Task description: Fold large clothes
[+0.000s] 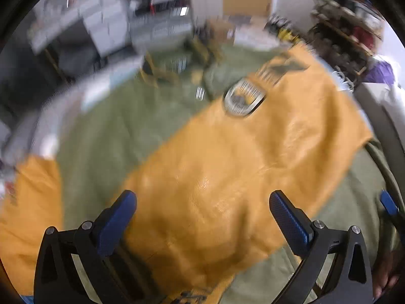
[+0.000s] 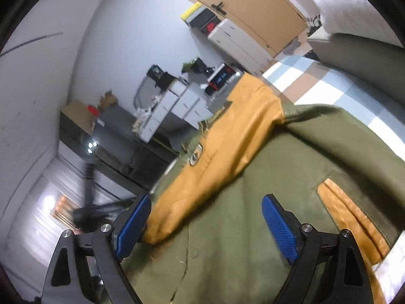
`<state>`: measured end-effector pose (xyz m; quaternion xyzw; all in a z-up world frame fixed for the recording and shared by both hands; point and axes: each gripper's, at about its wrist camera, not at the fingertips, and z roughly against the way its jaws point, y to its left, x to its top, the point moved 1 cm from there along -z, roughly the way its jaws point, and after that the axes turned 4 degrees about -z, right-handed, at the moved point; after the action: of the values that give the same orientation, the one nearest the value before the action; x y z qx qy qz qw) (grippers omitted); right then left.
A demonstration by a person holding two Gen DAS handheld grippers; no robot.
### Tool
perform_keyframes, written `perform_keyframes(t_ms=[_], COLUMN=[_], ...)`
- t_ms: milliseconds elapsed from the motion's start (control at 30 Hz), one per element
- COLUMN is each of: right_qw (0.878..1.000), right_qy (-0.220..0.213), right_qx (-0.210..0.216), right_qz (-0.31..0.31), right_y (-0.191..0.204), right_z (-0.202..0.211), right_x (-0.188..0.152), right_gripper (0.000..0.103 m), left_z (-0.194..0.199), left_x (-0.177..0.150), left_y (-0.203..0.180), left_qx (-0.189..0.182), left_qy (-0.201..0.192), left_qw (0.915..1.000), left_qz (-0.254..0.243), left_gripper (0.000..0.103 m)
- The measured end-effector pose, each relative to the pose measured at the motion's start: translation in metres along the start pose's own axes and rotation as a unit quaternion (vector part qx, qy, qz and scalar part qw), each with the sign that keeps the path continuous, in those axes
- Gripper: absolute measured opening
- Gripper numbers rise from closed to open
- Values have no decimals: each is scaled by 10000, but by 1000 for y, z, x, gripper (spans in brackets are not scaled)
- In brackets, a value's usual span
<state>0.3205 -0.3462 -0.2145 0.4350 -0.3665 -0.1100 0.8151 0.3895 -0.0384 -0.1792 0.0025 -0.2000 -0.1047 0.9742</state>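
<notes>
Jacket: olive-green jacket [image 2: 265,177] with mustard-yellow leather sleeves, spread out flat; in the right wrist view it lies over a bed cover [image 2: 316,81] checked in pale blue, tan and white.
Sleeve: one yellow sleeve [image 1: 227,172] lies folded diagonally across the green body, an oval badge [image 1: 244,100] sewn on its upper part.
Second sleeve: another yellow sleeve [image 1: 30,215] shows at the left edge of the left wrist view, apart from the first.
Pocket: yellow-trimmed pocket [image 2: 351,220] on the green front, just right of the right claw.
Left claw: left claw [image 1: 202,205] wide open, holding nothing, its blue pads [image 1: 291,220] either side of the folded sleeve; contact with the cloth cannot be told through the blur.
Right claw: right claw [image 2: 206,212] wide open, empty, over the sleeve's cuff end and the green front.
Background: white drawer units [image 2: 177,106] and a wooden door [image 2: 253,7] beyond the bed.
</notes>
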Motion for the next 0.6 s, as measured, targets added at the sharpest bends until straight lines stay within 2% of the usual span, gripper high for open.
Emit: perform_keyframes(t_ms=[67,100,133,200,267,333,400,500,600], right_qw=[9997,9995,9990,9986,9989,9993,9995,9976,9877], right_qy=[165,238,316,353,319,255,184,87,88], right_qx=[1,29,35,-32,-47,-62,-117,-443,-1000], right_qz=[162,224,304,386,354,265,227,520,1202], right_y=[6,6,10,14,13,10,7,16,45], right_z=[-7,-3,-7,-10,-9,-4,-1,2,-8], right_x=[-2,-2,-3,-4,-3,-3,-4,-4,12], right_gripper=[93,93,93,93,93,93,92,94,94], left_z=[-30,-38,-34,-33,-31,-28,-23,-13,-6], left_x=[-5,-8,-9,-13,-19,-29,-39,-46,-53], left_y=[8,10,8,9,9,8,5,15,22], left_qx=[-107,-109,-55,-39,-38,-58,-28,-328,-738], left_qy=[396,431,171,47,-242,-725,-991,-1181,-1340], left_qw=[9991,9989,9998,9998,9994,9969,9948,9917,9861], left_qz=[136,145,75,165,235,299,224,390,642], left_gripper=[102,102,102,102,102,102,102,102,102])
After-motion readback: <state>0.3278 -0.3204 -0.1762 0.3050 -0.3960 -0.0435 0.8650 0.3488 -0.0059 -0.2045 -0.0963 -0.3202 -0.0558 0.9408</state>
